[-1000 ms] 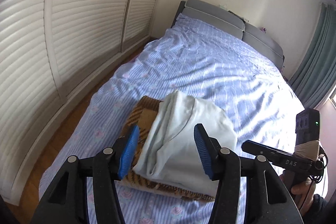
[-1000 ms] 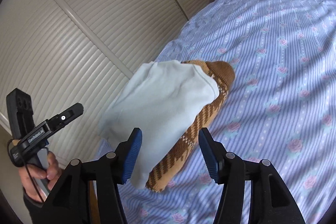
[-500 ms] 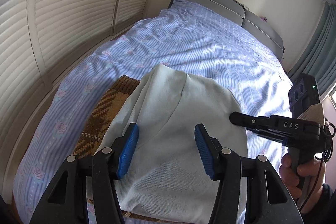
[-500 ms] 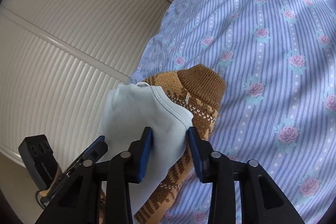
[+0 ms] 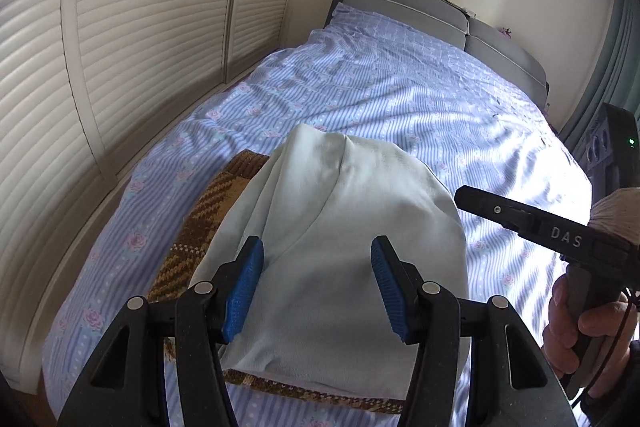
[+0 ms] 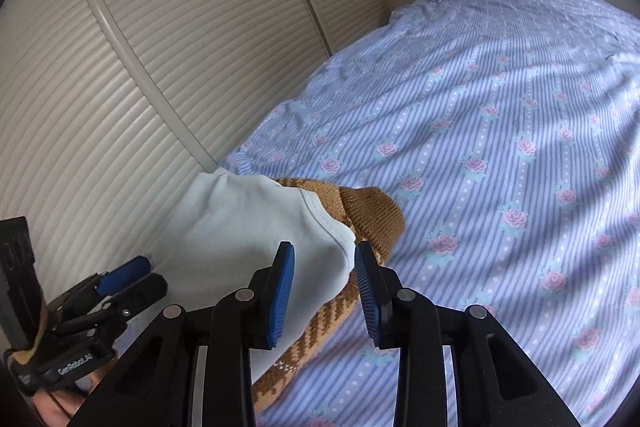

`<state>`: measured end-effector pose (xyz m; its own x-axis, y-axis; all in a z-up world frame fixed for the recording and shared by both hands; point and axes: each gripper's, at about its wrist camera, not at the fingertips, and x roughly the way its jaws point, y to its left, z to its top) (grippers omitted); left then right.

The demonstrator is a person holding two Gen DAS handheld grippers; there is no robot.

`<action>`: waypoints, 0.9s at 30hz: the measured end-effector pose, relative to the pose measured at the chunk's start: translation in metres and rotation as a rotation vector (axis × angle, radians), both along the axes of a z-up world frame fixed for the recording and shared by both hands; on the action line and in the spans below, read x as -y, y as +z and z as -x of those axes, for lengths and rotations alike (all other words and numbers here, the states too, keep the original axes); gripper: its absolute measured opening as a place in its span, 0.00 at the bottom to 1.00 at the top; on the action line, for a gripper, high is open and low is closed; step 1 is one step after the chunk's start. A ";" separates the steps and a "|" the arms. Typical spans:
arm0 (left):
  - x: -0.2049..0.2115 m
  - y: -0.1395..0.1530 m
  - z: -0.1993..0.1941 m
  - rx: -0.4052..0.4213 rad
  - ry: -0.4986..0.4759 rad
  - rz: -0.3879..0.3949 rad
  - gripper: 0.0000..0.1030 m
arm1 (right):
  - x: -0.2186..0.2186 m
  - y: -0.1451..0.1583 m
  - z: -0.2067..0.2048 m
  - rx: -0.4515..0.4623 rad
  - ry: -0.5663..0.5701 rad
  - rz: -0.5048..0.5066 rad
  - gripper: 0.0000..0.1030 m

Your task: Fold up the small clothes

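The folded pale shirt (image 5: 344, 243) lies on the brown sweater (image 5: 208, 219) at the near left of the bed (image 5: 400, 99). Both grippers — left (image 5: 316, 287) and right (image 6: 324, 291) — hang released; press the stack flat, 2 hands even.

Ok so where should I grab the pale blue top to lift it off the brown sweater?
Grip the pale blue top at its hemmed corner nearest the right gripper, coming from that side: there it overhangs the brown sweater, so the jaws catch one garment.
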<state>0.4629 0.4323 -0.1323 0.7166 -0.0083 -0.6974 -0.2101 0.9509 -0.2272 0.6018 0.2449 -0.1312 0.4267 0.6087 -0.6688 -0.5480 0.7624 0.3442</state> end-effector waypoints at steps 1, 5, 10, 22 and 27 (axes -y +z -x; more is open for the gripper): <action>-0.001 -0.002 0.002 -0.001 0.006 0.010 0.54 | -0.001 0.002 0.006 0.014 0.024 -0.016 0.32; 0.000 -0.013 0.002 -0.023 0.001 0.001 0.59 | -0.021 -0.009 0.019 0.013 0.100 0.025 0.33; 0.008 -0.008 0.004 -0.027 0.000 -0.028 0.61 | -0.030 -0.016 0.025 0.014 0.100 0.081 0.42; 0.103 0.061 0.046 0.032 -0.052 -0.146 0.75 | 0.063 0.052 0.100 0.237 -0.118 0.146 0.59; 0.175 0.083 0.082 0.062 -0.094 -0.186 0.81 | 0.137 0.074 0.146 0.266 -0.264 0.189 0.65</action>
<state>0.3814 0.2574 -0.0491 0.7606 0.0472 -0.6475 -0.1092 0.9924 -0.0561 0.4558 0.1083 -0.0573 0.7247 0.3326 -0.6035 -0.3763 0.9247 0.0577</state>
